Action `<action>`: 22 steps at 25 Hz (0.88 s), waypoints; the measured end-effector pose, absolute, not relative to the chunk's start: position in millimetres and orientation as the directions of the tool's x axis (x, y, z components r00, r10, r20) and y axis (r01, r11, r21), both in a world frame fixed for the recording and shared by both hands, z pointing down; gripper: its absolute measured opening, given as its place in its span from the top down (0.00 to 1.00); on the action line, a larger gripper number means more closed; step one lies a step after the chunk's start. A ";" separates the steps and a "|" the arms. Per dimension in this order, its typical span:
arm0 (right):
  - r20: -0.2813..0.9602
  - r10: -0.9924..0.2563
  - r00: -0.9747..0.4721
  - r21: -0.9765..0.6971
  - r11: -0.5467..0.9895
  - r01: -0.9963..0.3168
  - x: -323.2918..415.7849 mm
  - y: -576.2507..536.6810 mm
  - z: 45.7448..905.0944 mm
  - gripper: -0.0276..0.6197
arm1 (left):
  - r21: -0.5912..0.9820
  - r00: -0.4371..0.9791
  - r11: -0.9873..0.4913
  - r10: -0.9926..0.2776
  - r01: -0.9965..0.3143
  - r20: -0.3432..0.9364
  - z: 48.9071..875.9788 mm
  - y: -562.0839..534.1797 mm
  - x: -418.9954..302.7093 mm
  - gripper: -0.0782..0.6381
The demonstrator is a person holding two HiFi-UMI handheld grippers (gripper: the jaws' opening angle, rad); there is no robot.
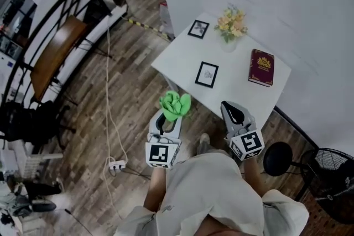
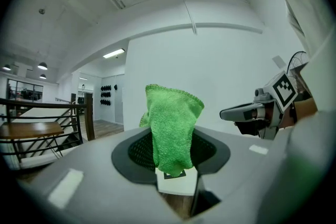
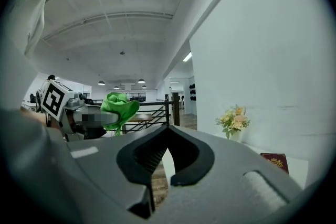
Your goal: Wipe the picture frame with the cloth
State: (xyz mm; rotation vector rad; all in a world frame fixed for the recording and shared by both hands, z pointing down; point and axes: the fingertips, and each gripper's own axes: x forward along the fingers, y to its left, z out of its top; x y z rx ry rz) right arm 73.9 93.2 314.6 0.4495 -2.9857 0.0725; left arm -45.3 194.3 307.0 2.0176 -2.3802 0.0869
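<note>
Left gripper [image 1: 166, 119] is being held low in front of the person's body, and its jaws are clamping a bright green cloth [image 1: 175, 103]. The cloth is a fuzzy, towel-like fabric with a stitched hem. It is bunching into a loose, crumpled tuft above the jaw tips, with one fold hanging down between them. Right gripper [image 1: 232, 110] is being held beside it, a little apart, with its jaws closed together on nothing. Both grippers are grey plastic with black ribbed pads, and each is carrying a cube of black-and-white square markers at its back end.

Just beyond the grippers, a white table [image 1: 243, 99] is standing against a white wall. Nearest on it, a small picture frame [image 1: 207, 74] appears to be lying flat. It is rectangular, with a thin black border, a white mat and a small grey picture in the middle. It is sitting apart from the cloth, with neither gripper touching it. To its right, a dark red hardback book [image 1: 261, 67] with gold ornament is lying flat. Farther back, a second black frame [image 1: 198, 29] is sitting near the table's edge. Beside it, a small pale vase [image 1: 229, 43] is holding yellow and peach flowers [image 1: 232, 21].

Wood-plank floor [image 1: 133, 96] is surrounding the table, and a white cable [image 1: 108, 102] is running across it.
</note>
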 end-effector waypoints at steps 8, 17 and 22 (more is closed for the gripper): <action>0.144 -0.247 -0.958 -0.070 0.963 -0.259 54.5 29.4 330.5 0.95 | -0.038 -0.190 0.187 -0.977 -0.982 0.094 318.0 134.7 -57.8 0.66; 0.182 -0.253 -0.950 -0.112 0.955 -0.275 40.8 -9.8 355.3 0.95 | -0.043 -0.161 0.156 -0.977 -0.987 0.141 332.0 88.9 -68.4 0.66; 0.214 -0.293 -0.932 -0.124 0.938 -0.323 29.0 -30.2 371.4 0.95 | -0.040 -0.093 0.088 -0.983 -0.995 0.156 344.3 56.7 -81.6 0.66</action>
